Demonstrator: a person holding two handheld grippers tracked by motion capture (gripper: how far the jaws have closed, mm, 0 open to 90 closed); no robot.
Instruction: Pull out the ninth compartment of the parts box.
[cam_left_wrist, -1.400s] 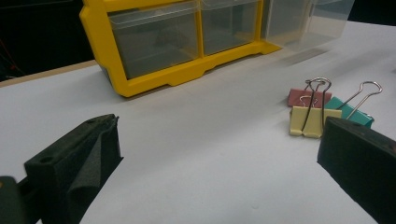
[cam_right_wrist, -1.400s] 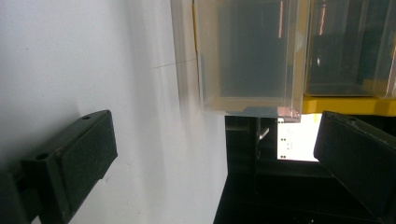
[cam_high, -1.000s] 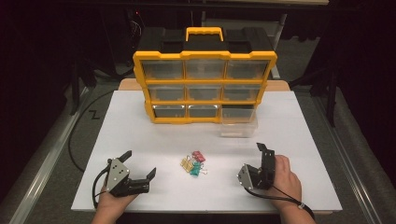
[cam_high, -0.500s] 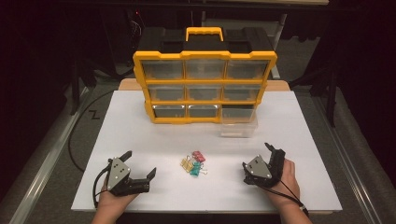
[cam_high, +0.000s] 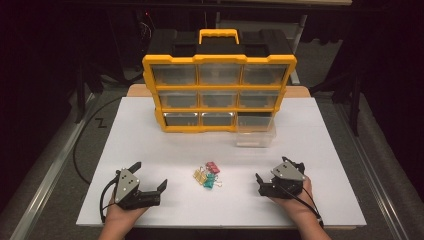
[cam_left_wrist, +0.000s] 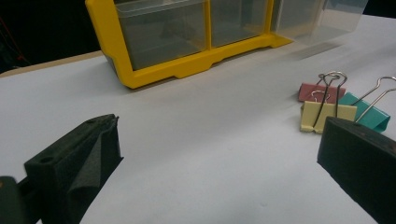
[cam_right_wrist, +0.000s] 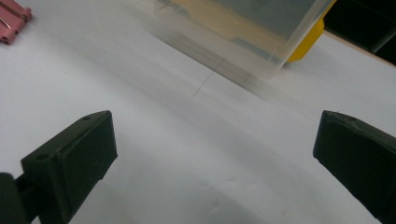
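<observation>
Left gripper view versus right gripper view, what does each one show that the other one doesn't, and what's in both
The left gripper view has a yellow binder clip and a teal binder clip lying on the table, plus two closed drawers in the yellow organizer's bottom row.

The right gripper view looks at the clear drawer pulled out of the organizer, seen close and blurred.

Both show the white table, a part of the yellow organizer, the pink binder clip, and a pair of black jaws standing wide apart with nothing between them.
</observation>
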